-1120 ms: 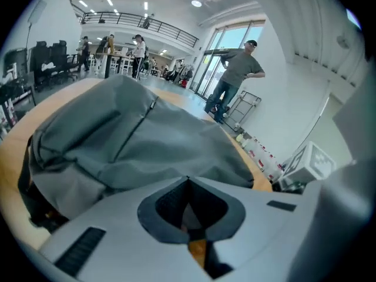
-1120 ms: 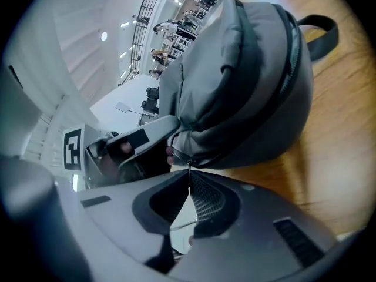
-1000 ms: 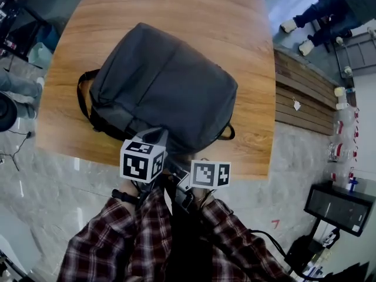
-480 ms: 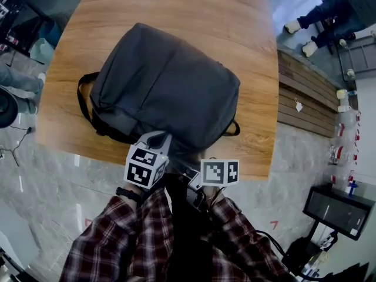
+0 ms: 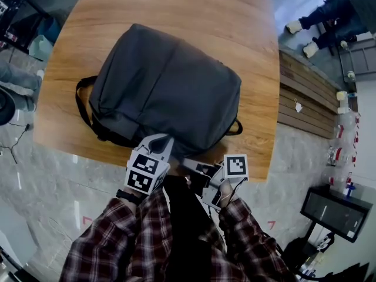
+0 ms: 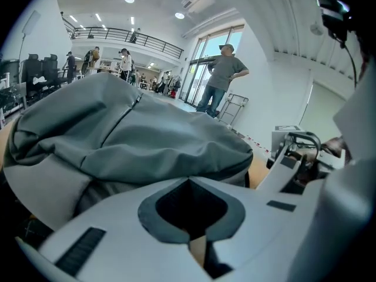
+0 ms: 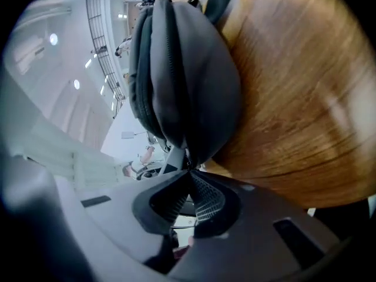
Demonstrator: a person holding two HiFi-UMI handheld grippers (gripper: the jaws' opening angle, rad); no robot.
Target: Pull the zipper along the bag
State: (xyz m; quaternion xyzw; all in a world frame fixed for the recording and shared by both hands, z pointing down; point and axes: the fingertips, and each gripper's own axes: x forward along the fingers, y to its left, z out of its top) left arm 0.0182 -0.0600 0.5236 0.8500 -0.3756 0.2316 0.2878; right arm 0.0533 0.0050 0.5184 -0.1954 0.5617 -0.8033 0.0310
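Wooden table (image 5: 235,22), grey bag (image 5: 170,87) — right hand-held gripper (image 7: 188,171) pinching its edge

The head view looks steeply down from above the person's plaid sleeves (image 5: 147,234) onto the whole worktop (image 5: 235,16). The bag (image 5: 164,87) lies mid-frame, floor shows on every side, and the left gripper (image 5: 160,140) and right gripper (image 5: 189,164) sit at the bag's near edge. The left gripper view sits low at that near edge and looks out over its own fingers (image 6: 117,228) towards the far side, so close that bag fabric fills its left and middle; the right gripper shows at its right. The right gripper view is rolled sideways, close against the bag's near right corner, with wood filling its right. All three views share bag and worktop.
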